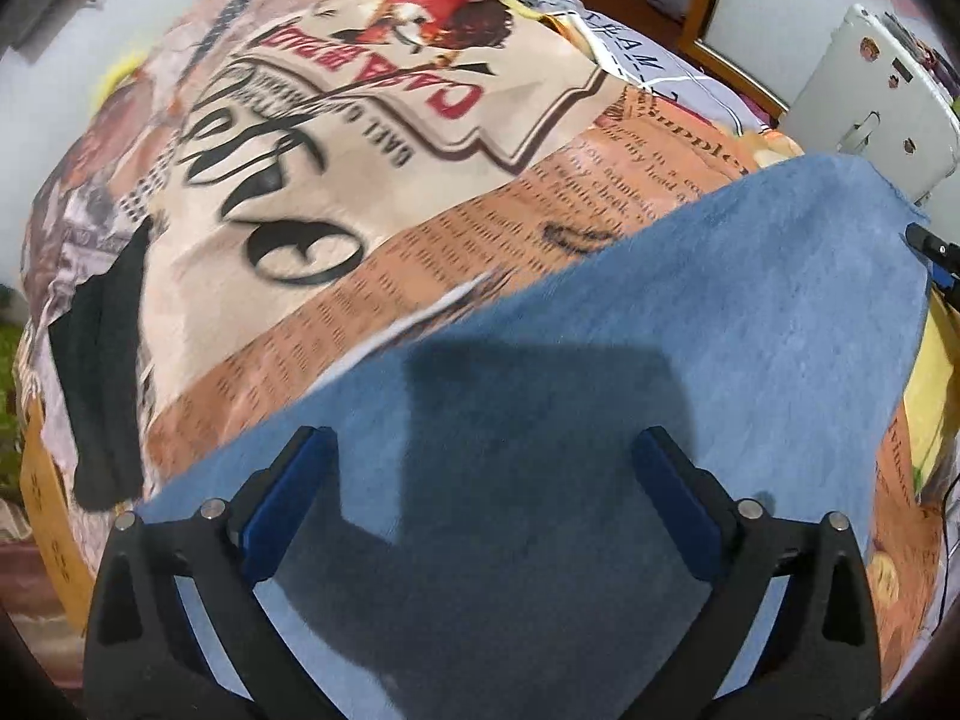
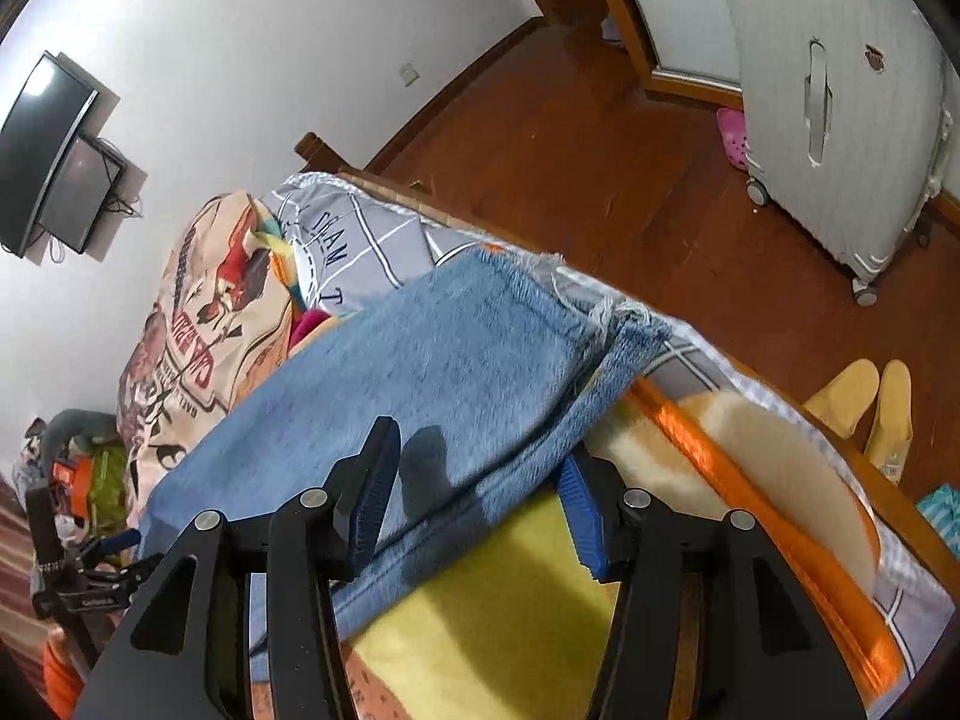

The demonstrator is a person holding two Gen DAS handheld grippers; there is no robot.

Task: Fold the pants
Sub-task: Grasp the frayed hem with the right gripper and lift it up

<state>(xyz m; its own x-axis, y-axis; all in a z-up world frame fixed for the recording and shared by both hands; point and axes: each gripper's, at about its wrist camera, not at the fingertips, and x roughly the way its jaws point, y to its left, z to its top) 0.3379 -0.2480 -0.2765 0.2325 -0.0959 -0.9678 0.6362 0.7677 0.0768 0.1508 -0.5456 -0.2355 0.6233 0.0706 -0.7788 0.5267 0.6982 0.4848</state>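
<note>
Blue denim pants lie flat on a bed covered by a printed blanket. My left gripper is open and hovers just above the denim, casting a shadow on it. In the right wrist view the pants show a frayed hem at the bed's far edge. My right gripper is open with its jaws on either side of the folded side edge of the pants, one finger above the cloth and one beside it. The left gripper also shows in the right wrist view at the far left.
A black garment lies on the blanket's left side. A yellow cloth and an orange-edged cushion lie beside the pants. A white suitcase, slippers and a wooden floor are past the bed edge.
</note>
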